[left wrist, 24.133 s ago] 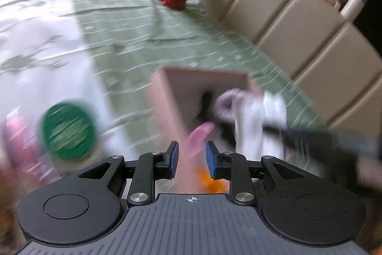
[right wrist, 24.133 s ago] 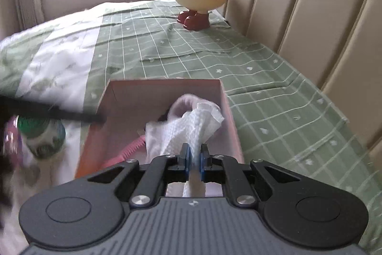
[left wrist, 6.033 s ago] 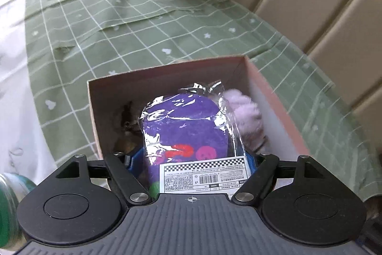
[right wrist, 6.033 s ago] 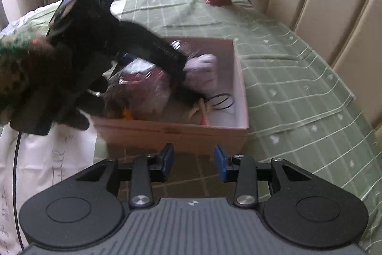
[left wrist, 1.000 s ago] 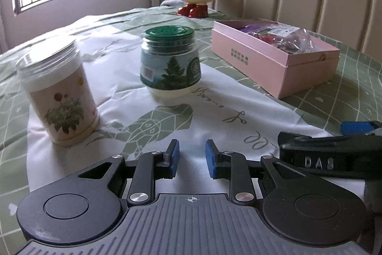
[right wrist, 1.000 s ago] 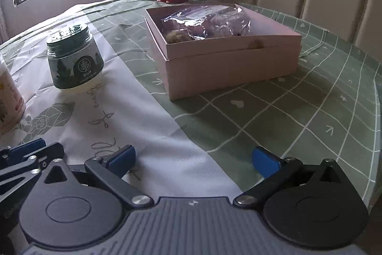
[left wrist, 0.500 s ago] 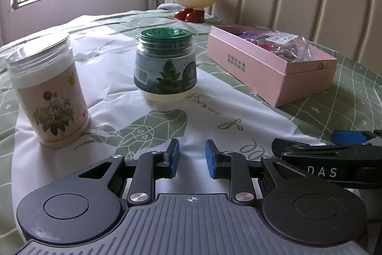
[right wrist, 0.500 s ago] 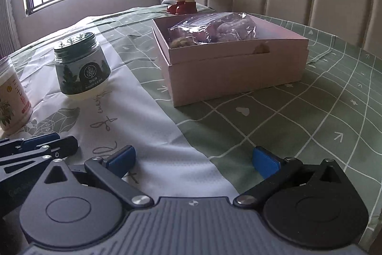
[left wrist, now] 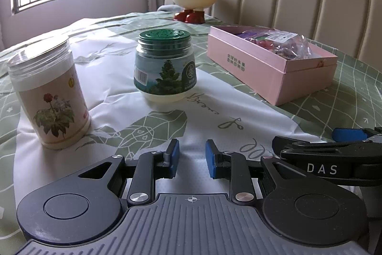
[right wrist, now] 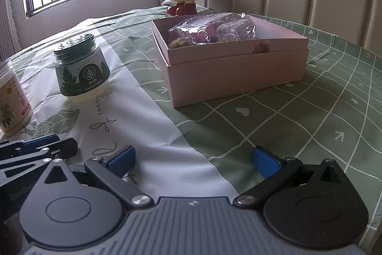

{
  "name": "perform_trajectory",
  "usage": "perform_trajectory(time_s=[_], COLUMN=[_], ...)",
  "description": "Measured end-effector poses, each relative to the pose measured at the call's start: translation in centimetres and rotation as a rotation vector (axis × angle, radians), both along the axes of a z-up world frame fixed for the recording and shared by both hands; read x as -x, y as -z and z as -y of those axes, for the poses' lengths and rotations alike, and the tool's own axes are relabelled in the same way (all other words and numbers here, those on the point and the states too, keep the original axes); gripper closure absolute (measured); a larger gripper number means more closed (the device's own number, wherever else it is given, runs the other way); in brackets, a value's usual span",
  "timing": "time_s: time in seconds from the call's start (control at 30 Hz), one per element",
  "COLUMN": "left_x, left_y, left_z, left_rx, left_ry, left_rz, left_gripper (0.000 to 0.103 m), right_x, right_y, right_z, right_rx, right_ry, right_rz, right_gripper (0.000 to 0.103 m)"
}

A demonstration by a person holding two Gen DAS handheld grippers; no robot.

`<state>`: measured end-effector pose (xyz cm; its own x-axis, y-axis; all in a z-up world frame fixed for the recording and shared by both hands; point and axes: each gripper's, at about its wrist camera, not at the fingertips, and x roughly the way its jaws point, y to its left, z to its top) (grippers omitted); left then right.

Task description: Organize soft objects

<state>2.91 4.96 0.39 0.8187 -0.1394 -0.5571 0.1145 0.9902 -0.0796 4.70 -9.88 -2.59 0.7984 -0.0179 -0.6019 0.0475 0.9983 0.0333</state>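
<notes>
pink box [right wrist: 234, 68] | brown fuzz [right wrist: 179, 42] only in right view

Left gripper [left wrist: 192, 158]: black linkage arms, silver screws, blue finger pads [left wrist: 175, 151], ribbed grey body. Right gripper [right wrist: 193, 159] looks alike; its side reads "DAS" in white.

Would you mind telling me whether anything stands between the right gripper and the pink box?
Nothing visible does. Between the right gripper, jaws wide open, and the pink box there is only bare tablecloth; the green-lidded jar stands off to the left.
</notes>
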Motion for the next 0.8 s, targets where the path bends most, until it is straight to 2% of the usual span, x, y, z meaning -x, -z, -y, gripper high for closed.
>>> perform_trajectory(time_s=[0.8], left_x=[0.02], left_y=[0.08], left_z=[-0.24], left_rx=[-0.002], left_ry=[0.012], left_rz=[0.004], left_gripper=[0.076], right_x=[-0.01], right_y=[0.03], right_z=[-0.03], right_rx=[-0.002], right_ry=[0.001], right_rz=[0.001], right_gripper=[0.0])
